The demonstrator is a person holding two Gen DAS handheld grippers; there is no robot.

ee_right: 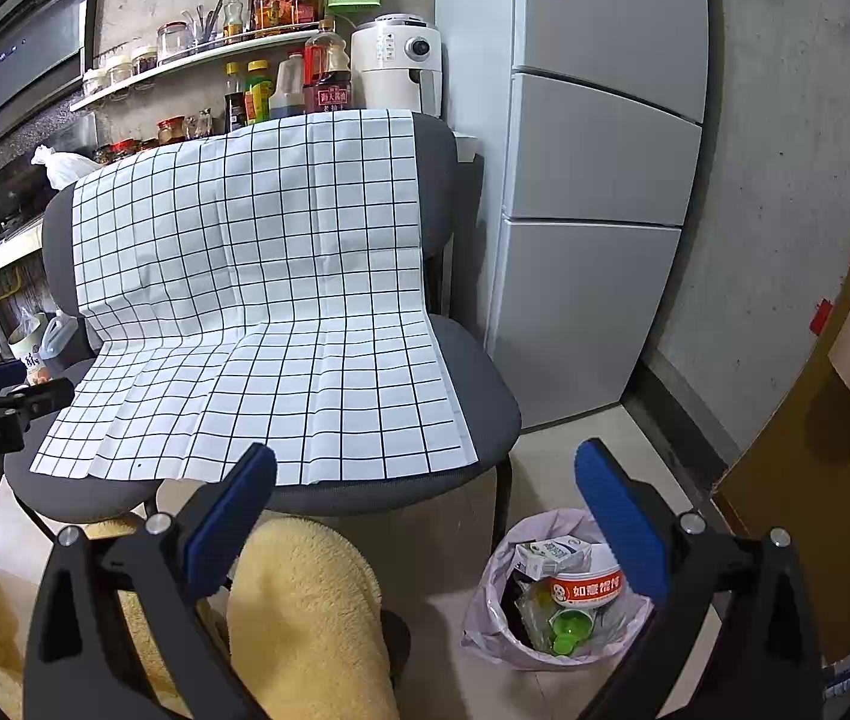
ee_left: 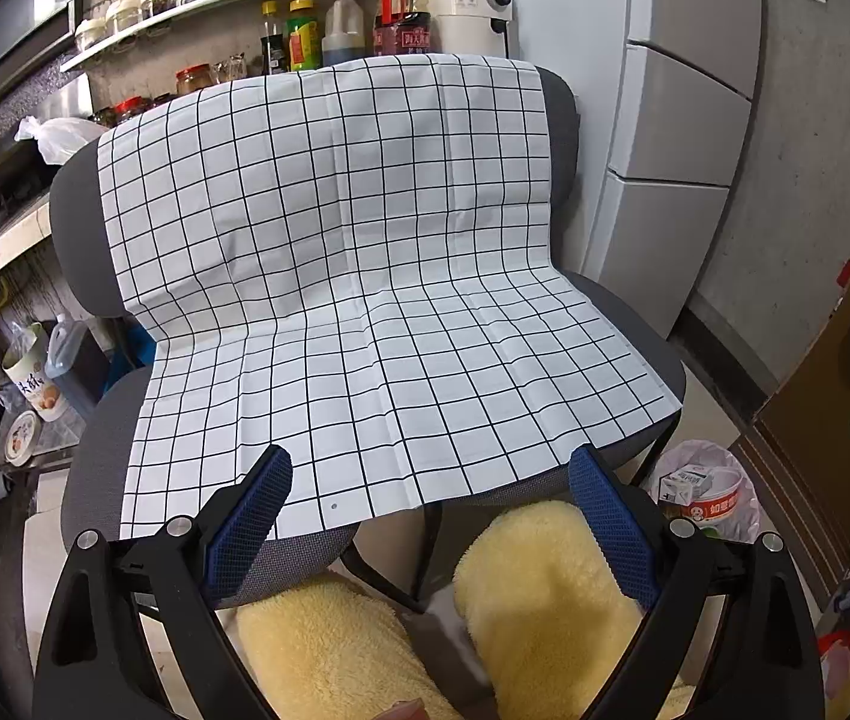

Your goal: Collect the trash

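Note:
A white trash bag (ee_right: 551, 594) stands on the floor right of the chair. It holds a milk carton (ee_right: 551, 552), a round instant-noodle bowl (ee_right: 584, 585) and green plastic pieces (ee_right: 566, 630). The bag also shows in the left wrist view (ee_left: 707, 489). A grey chair (ee_right: 473, 378) carries a white checked cloth (ee_right: 257, 324) with nothing lying on it; the cloth also shows in the left wrist view (ee_left: 365, 276). My right gripper (ee_right: 425, 504) is open and empty, above the chair's front edge and the bag. My left gripper (ee_left: 431, 498) is open and empty over the cloth's front edge.
A white fridge (ee_right: 593, 180) stands behind the chair at right. A counter with bottles and a white appliance (ee_right: 395, 63) is behind the chair. The person's yellow fleece-covered legs (ee_right: 311, 618) are below the grippers. A brown door (ee_right: 815, 456) is at right. Jugs and containers (ee_left: 47, 372) sit at left.

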